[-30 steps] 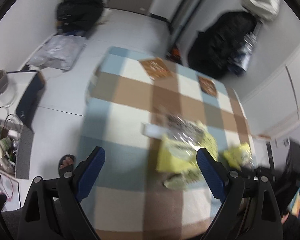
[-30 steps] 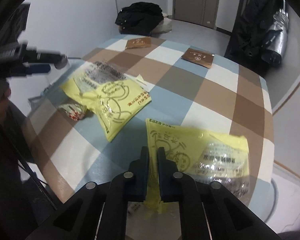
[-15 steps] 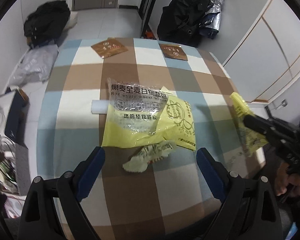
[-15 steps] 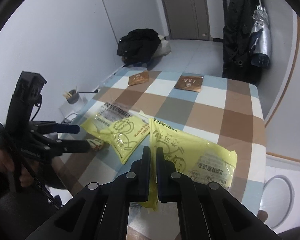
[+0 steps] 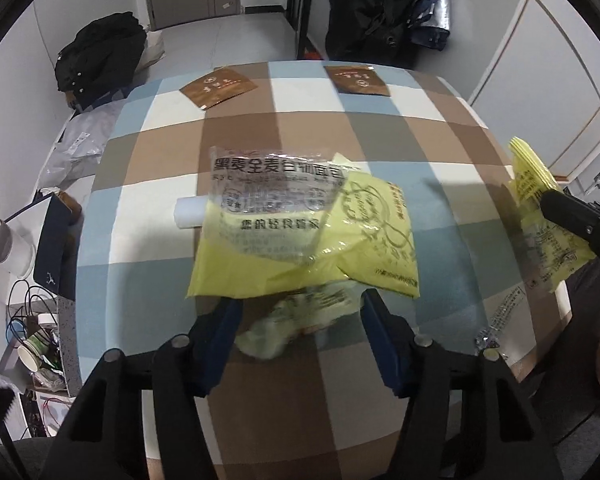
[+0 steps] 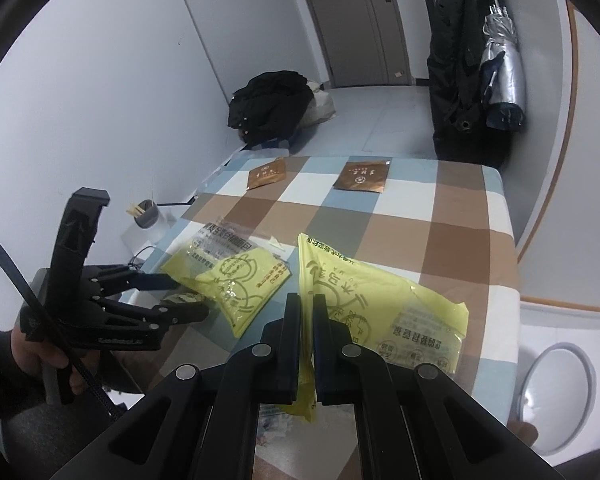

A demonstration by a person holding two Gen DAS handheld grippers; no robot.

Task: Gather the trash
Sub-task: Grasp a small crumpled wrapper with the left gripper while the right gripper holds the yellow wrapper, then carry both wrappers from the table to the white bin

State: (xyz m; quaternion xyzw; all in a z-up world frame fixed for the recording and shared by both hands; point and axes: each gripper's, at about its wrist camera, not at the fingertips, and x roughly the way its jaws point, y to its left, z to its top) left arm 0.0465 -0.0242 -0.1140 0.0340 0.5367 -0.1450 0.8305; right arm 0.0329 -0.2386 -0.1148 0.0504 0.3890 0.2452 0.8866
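my left gripper [image 5: 300, 322] sits low over the near edge of the checked desk [image 5: 440, 128], jaws spread wide on either side of a crumpled wrapper [image 5: 296, 320]. just beyond lies a yellow bag [image 5: 300, 236] flat on the desk. on the right, my right gripper [image 6: 306, 312] has its jaws pinched tight on a second yellow bag [image 6: 384, 304], lifted at its near edge.

Glossy plastic on matt cloth
Crinkled yellow plastic wrapper [image 5: 300, 236] shines; checked cloth desk [image 5: 148, 240] cover looks matt; brown foil sachets [image 6: 361, 177] gleam.
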